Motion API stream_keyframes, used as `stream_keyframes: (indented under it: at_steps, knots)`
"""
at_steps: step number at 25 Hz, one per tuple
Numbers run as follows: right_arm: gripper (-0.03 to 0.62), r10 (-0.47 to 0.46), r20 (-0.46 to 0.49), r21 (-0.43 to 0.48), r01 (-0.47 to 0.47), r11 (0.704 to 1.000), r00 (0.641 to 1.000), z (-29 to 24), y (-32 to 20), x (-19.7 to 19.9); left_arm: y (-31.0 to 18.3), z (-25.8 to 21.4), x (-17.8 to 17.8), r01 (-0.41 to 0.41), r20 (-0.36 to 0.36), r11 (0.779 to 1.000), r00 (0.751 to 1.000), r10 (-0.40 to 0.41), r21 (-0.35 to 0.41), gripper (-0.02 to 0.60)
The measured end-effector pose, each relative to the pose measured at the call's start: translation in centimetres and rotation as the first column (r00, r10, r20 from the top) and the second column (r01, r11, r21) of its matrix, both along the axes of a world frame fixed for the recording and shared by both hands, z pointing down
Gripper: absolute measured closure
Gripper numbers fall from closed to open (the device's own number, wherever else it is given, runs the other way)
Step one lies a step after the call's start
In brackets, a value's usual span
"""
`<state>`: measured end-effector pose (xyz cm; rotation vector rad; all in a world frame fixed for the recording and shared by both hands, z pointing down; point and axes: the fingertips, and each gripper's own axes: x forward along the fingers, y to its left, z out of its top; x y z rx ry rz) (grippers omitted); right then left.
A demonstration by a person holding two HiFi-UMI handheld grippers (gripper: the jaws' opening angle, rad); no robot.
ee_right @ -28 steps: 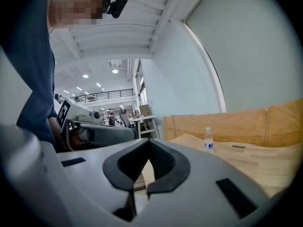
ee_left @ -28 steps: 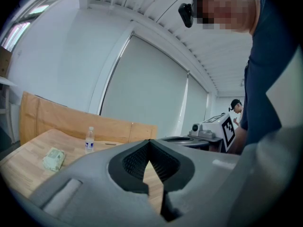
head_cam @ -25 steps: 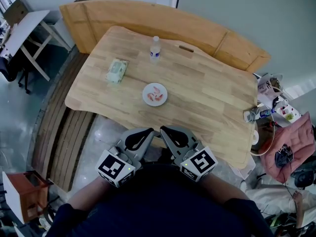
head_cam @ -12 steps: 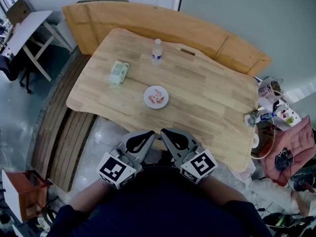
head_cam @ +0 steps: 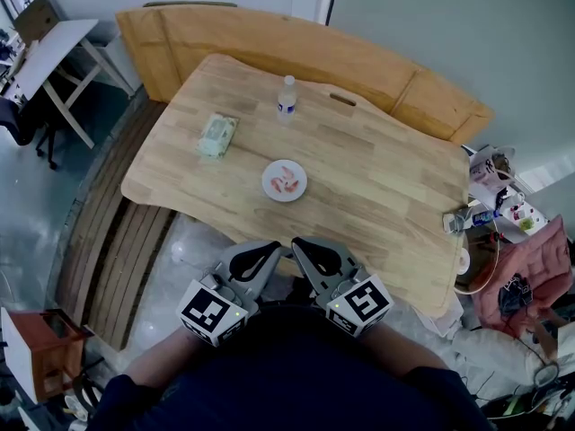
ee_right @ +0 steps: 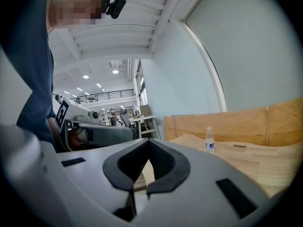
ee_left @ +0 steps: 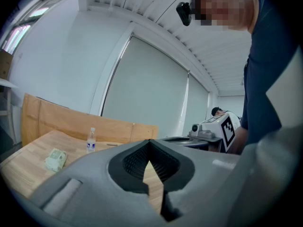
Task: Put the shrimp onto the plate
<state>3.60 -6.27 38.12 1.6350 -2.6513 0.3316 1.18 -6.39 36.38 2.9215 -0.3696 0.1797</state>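
Shrimp (head_cam: pixel 286 183) are lying on the plate (head_cam: pixel 267 184), well ahead of both grippers, unmoved over the last 1 s. Left gripper (head_cam: pixel 272 250) and right gripper (head_cam: pixel 299 244) are staying closed and empty, hanging back off the table (head_cam: pixel 377 178) edge. Task is looking finished.

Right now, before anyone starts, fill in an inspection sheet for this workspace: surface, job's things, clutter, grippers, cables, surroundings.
Surface: wooden table, mostly bare.
Job's things: white plate near the middle; shrimp already lying on it.
Clutter: bottle upright at the far side; soft packet left of the plate.
Grippers: left gripper and right gripper both shut, empty, held near the body, short of the table.
Cables: wires among small things off the table's right edge.
Surroundings: wooden bench behind the table; white desk far left; pink cloth at right.
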Motion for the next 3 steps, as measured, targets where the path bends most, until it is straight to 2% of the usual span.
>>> stream_keyframes:
  at_steps: [3]
  knots:
    - [0.585,-0.001,0.001,-0.002,0.001,1.0,1.0,0.05,-0.1,-0.01,-0.04,0.09,-0.05,0.002,0.002,1.0,1.0,-0.002,-0.003,0.577]
